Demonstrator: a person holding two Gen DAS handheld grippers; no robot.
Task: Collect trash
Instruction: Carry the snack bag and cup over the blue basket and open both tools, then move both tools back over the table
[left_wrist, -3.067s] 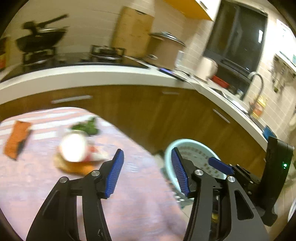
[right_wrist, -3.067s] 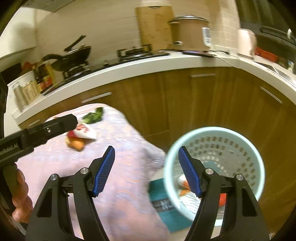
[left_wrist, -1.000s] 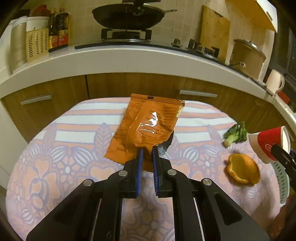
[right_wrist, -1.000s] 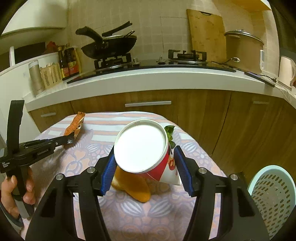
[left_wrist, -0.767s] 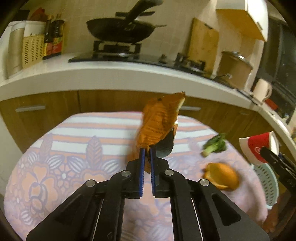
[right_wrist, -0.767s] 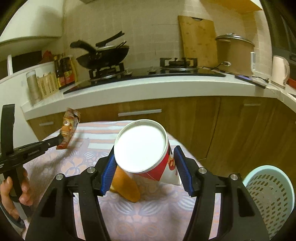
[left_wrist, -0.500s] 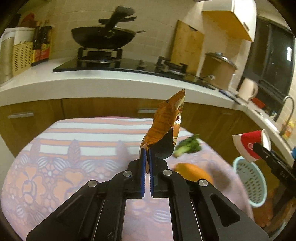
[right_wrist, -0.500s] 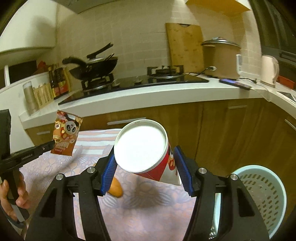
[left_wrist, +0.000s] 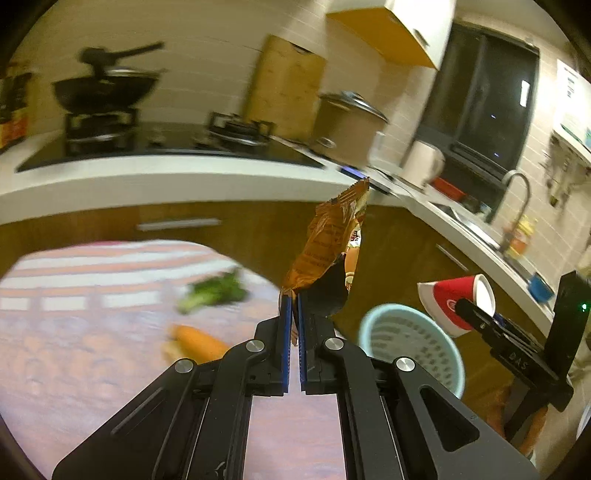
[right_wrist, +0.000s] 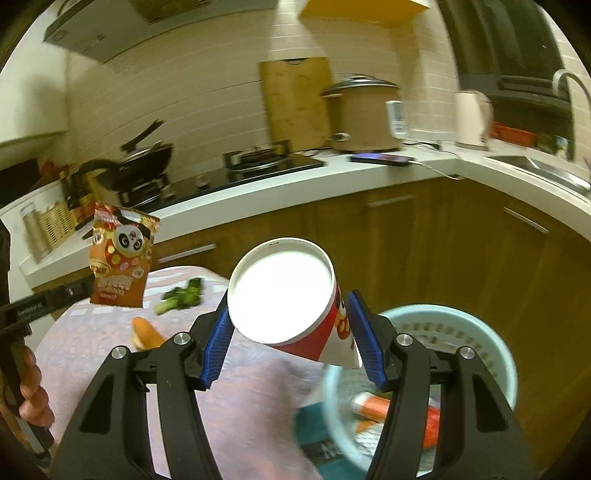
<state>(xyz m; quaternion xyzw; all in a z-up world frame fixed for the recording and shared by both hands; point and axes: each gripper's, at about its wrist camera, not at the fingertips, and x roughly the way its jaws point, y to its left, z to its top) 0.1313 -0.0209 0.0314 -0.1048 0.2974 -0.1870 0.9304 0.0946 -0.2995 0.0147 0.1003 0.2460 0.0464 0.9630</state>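
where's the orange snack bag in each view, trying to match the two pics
Left wrist view: the snack bag stands edge-on at centre, pinched at its bottom edge in the left tongs.
Right wrist view: the bag shows its panda front at far left, above the table.
Shared landmark: the pale blue basket, at lower right in both.

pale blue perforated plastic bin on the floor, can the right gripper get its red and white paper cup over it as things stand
Probably yes. The right gripper holds the red and white paper cup beside the pale blue perforated plastic bin, with nothing between them and the bin's mouth open.
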